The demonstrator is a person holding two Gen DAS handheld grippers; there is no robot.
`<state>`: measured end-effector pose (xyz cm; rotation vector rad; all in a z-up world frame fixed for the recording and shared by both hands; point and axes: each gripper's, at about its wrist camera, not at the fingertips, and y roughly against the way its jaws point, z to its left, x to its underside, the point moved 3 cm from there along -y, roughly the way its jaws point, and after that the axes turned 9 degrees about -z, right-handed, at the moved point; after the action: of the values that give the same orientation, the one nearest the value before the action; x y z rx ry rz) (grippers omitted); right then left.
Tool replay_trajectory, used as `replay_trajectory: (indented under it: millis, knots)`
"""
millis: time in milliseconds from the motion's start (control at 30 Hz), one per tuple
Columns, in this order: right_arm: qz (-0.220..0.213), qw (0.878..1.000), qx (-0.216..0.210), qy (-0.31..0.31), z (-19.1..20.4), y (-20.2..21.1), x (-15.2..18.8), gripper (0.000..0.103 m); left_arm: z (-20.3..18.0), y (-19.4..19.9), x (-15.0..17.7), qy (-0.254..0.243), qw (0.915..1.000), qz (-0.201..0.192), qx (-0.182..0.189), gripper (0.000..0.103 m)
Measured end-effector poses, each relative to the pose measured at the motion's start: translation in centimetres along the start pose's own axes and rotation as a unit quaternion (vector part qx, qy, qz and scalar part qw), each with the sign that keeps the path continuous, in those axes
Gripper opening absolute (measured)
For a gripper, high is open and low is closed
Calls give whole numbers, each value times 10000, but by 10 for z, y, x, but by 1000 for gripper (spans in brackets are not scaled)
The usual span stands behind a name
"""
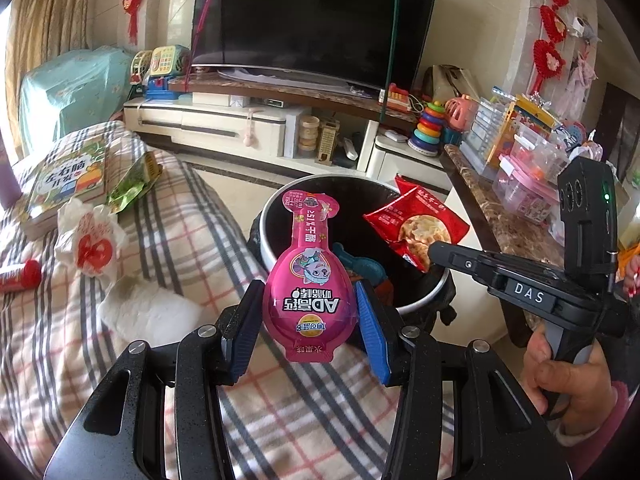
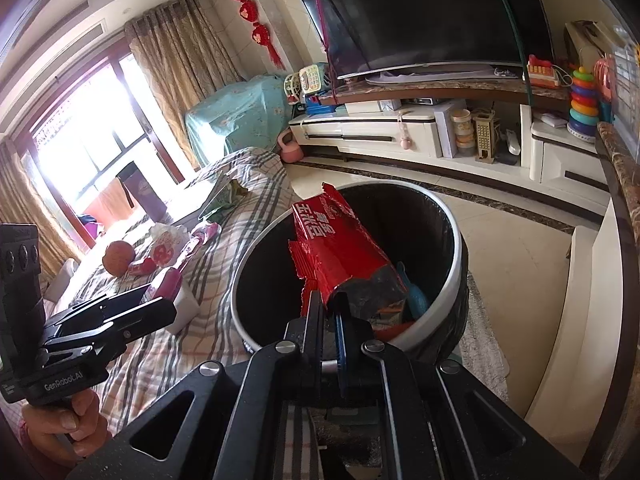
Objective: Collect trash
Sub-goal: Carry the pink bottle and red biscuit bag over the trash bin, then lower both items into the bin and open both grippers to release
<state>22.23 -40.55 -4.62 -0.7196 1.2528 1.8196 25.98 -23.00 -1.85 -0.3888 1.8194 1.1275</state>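
Note:
My left gripper [image 1: 308, 292] is shut on a pink spoon-shaped snack wrapper [image 1: 310, 240], held upright between the blue pads just before the bin. The round white-rimmed trash bin [image 1: 276, 200] has a black liner and holds a blue item [image 1: 356, 268] with other scraps. My right gripper [image 2: 326, 300] is shut on a torn red snack bag [image 2: 340, 248], which hangs over the bin's opening [image 2: 456, 236]. In the left wrist view, the red bag [image 1: 416, 228] sticks out from the right gripper [image 1: 434, 250] above the bin's right side.
A plaid-covered sofa [image 1: 192, 240] left of the bin carries a book [image 1: 68, 180], a green wrapper [image 1: 134, 182], a crumpled white-and-red paper [image 1: 90, 240], a white tissue [image 1: 148, 308] and a red item [image 1: 24, 276]. A marble counter [image 1: 504, 220] crowded with toys stands on the right. The TV stand [image 2: 380, 132] is behind.

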Motion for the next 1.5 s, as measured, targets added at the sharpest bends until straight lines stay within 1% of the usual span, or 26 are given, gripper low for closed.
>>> replay_trajectory:
  millis: [433,667,1200,1500]
  knots:
    - [115,9999,90,22,-12,-14,-12,5,-8,-21,-13,-136,9999,61,39,45]
    - [247,9996,127,57,-15,-23,-14,5,-9,-33,-18,-210,9997,124,25,45]
    - [481,9985,203,141,-22,-38,-19,5,-16,-59,-21,-334,9989,321,19,45]
    - [533,9982,248,153,-28,-41,-21,5,-18,-70,-21,-380,9984,419,1,45]
